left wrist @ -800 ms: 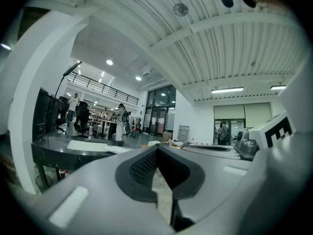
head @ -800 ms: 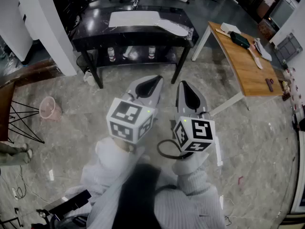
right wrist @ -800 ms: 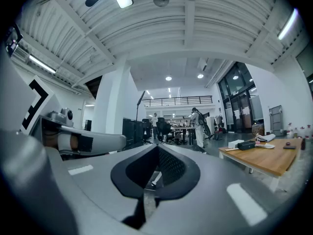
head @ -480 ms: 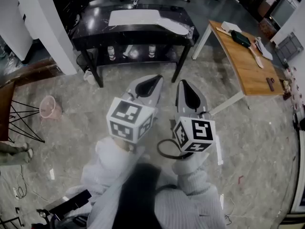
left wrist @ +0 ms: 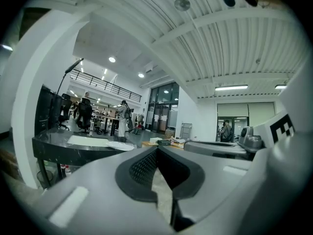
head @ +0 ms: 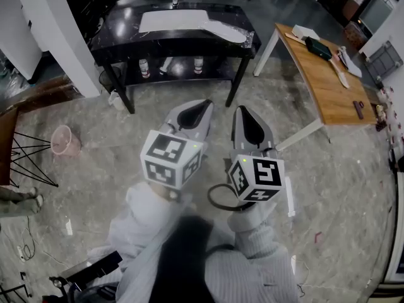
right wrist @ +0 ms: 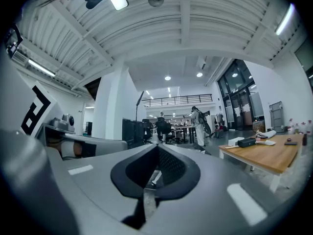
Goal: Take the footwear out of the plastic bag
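Both grippers are held side by side above the marble floor, some way in front of a black table (head: 177,40). My left gripper (head: 197,110) is shut with nothing between its jaws. My right gripper (head: 245,115) is also shut and empty. On the black table lies a flat white sheet (head: 172,20) and a clear plastic bag (head: 228,35) with something pale inside; what it holds is too small to tell. In the left gripper view the same table (left wrist: 78,146) shows at the left with the sheet and bag on it. No footwear is plainly seen.
A wooden table (head: 325,81) with a dark case and small tools stands at the right. Bottles sit on the black table's lower shelf (head: 170,68). A pink bin (head: 65,142) and a black wire frame (head: 28,160) are at the left. A white pillar (head: 53,30) rises at upper left.
The black table has shifted slightly up and left in the head view. Both grippers keep their pose and stay shut.
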`<state>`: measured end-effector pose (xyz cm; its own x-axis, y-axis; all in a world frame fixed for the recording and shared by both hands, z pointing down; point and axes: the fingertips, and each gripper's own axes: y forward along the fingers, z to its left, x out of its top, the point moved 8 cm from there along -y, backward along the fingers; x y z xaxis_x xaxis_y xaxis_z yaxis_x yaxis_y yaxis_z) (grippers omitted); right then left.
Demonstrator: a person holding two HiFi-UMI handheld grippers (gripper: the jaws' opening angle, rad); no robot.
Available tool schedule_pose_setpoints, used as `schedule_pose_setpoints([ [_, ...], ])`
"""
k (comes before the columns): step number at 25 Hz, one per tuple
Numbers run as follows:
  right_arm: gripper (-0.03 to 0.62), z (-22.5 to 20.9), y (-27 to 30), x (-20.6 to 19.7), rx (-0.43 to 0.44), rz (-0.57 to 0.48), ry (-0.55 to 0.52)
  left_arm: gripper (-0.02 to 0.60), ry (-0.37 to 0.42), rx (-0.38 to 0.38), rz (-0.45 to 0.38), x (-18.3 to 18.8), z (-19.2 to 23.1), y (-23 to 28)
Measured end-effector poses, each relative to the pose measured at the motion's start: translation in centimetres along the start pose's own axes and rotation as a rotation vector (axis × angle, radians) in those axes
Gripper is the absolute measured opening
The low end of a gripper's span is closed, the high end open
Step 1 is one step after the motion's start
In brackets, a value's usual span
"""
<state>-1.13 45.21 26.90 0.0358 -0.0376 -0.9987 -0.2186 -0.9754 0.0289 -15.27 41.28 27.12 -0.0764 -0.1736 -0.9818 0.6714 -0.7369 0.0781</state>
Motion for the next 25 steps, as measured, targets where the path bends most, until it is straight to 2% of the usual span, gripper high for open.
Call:
schedule_pose_setpoints([
  [6,0.012,-2.8,1.3,-1.4,-0.016,0.036,0.025,0.002,-0.014,0.018,0.033,-1.3,0.1,2.6],
  [11,0.013,-5.4,5.7,-2.5,-0.018,0.050,0.039,0.002,-0.054,0.013,0.020,-1.4,3.2,6.8],
  [25,0.014,-14.8,29.1,-2.7,-0.060,0.075,0.078,0.002,-0.038,0.013,0.058,2.8,18.2,27.4],
])
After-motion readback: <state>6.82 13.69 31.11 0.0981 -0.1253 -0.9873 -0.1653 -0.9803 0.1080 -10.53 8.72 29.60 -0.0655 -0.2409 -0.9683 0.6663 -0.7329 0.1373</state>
